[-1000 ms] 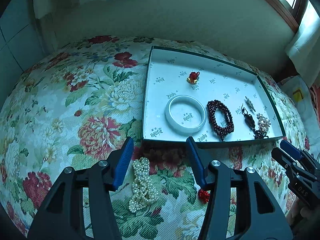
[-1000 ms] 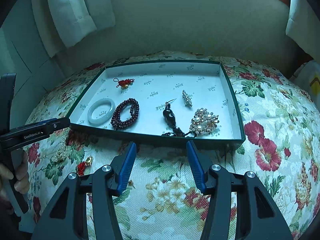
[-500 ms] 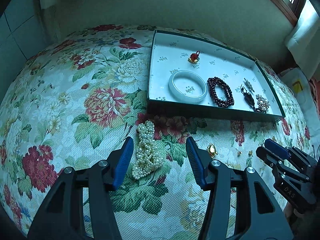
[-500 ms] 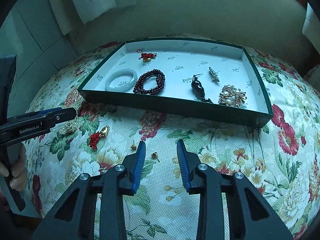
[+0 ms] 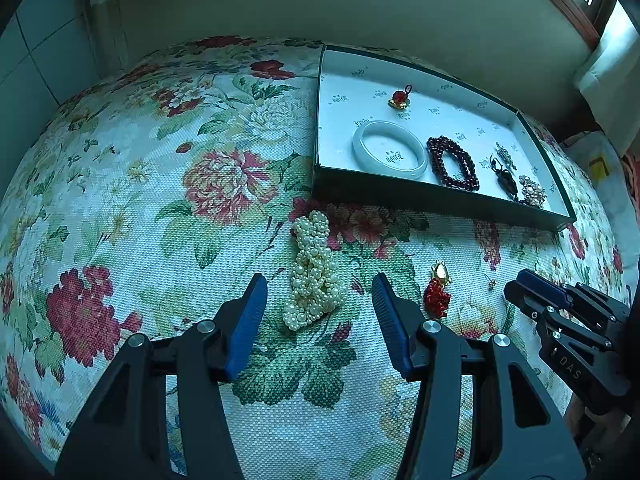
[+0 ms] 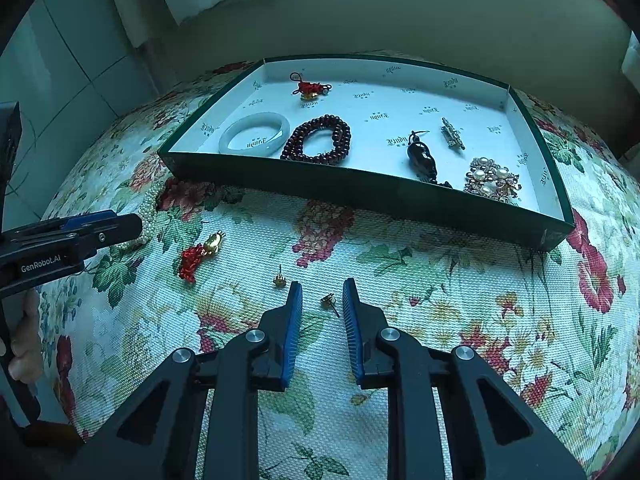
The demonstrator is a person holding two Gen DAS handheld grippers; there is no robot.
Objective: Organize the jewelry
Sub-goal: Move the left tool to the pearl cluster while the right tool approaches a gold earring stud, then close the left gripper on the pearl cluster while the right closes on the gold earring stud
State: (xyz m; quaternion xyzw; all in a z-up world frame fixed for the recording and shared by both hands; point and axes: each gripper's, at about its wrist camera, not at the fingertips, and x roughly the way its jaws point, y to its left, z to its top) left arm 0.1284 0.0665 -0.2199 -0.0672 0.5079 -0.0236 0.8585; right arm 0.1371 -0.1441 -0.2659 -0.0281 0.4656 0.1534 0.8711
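A dark green tray (image 5: 420,200) (image 6: 320,184) with a white lining holds a white bangle (image 5: 388,149), a dark red bead bracelet (image 5: 452,162), a red knot charm (image 5: 400,98), a dark pendant (image 6: 420,156), a pin and a pearl brooch (image 6: 490,178). On the floral cloth lie a heap of pearls (image 5: 314,274), a red and gold charm (image 5: 438,292) (image 6: 200,252) and two small gold ear studs (image 6: 329,302) (image 6: 279,278). My left gripper (image 5: 318,294) is open around the near end of the pearls. My right gripper (image 6: 319,294) is partly open with one stud between its fingertips.
The floral cloth covers a rounded surface that drops away at the left and front. A wall stands behind the tray. Curtains hang at the upper left and right. The right gripper (image 5: 560,312) shows in the left wrist view beside the charm.
Both grippers have pulled back from the tray and lowered over the cloth. The left one now straddles the pearls. The right one has narrowed around an ear stud.
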